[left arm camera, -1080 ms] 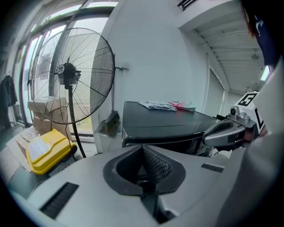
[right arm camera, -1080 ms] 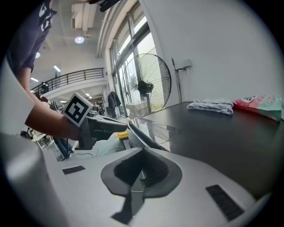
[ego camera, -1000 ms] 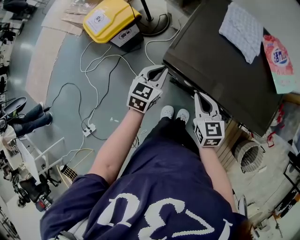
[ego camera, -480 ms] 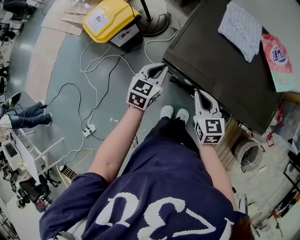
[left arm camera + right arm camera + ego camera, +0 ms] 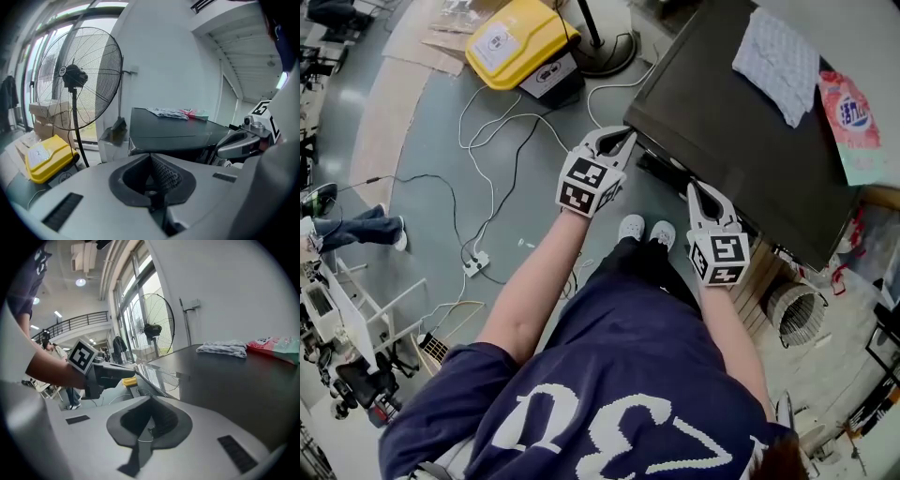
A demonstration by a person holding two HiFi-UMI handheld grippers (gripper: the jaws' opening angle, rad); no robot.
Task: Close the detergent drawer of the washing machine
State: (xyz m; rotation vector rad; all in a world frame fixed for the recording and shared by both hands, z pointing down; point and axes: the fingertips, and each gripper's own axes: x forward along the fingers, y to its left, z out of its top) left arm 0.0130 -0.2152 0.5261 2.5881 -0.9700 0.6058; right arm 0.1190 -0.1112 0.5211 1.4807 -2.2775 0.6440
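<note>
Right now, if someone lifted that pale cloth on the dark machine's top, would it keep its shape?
Probably not: the cloth lies flat and rumpled on the washing machine, so it would likely droop. It looks thin, so probably light. Pushed, it may bunch rather than slide cleanly.

Glossy washing machine top [image 5: 727, 131]; textured cloth [image 5: 776, 61]
</note>
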